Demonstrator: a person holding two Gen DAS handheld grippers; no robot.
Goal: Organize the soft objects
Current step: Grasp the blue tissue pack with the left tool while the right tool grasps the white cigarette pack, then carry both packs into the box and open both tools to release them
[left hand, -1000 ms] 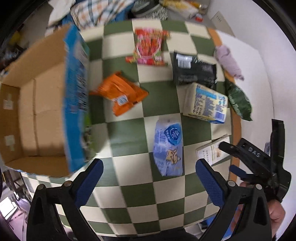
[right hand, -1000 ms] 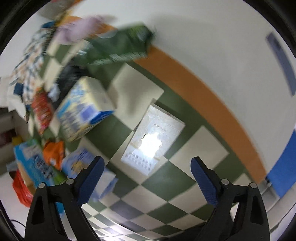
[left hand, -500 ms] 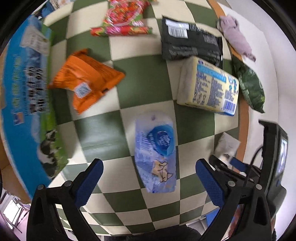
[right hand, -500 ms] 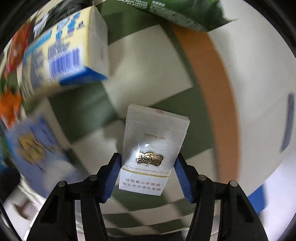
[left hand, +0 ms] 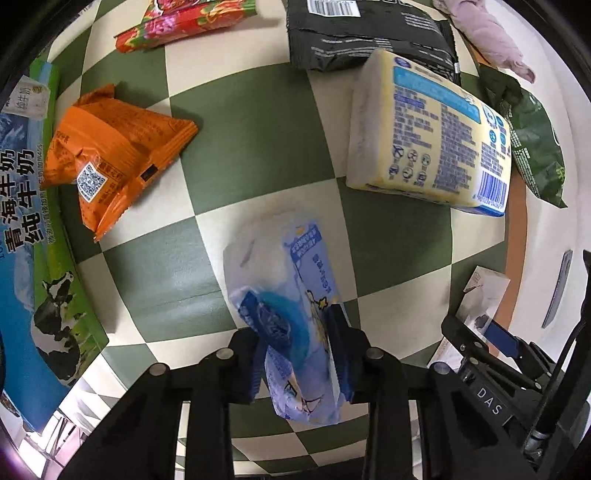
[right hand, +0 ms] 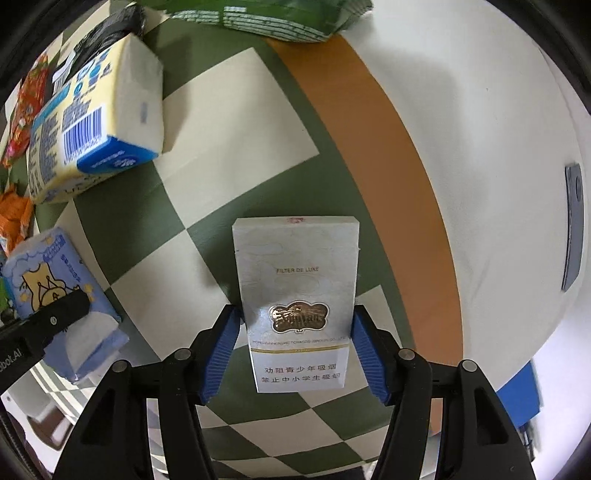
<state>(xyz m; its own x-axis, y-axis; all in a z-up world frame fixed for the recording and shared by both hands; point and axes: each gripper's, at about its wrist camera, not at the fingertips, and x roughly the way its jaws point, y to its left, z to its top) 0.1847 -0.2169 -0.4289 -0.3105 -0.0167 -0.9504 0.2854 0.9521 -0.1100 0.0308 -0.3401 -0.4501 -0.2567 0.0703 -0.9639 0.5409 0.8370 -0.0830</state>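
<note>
My left gripper (left hand: 295,354) is shut on a light blue tissue pack (left hand: 288,295) with a cartoon print, squeezing its near end; the pack also shows in the right wrist view (right hand: 55,288). My right gripper (right hand: 295,350) is shut on a white cigarette pack (right hand: 297,295), held upright between the blue pads. That pack and the right gripper show at the right edge of the left wrist view (left hand: 484,291). Both are over the green and cream checkered cloth (left hand: 258,147).
On the cloth lie an orange snack bag (left hand: 110,155), a red snack bag (left hand: 184,22), a black bag (left hand: 369,33), a yellow and blue tissue brick (left hand: 432,140), a green bag (left hand: 535,147) and a pink cloth (left hand: 487,33). A blue milk carton box (left hand: 33,258) stands left.
My left gripper came down and closed on the blue tissue pack. My right gripper closed on the cigarette pack half a second ago and still holds it.
</note>
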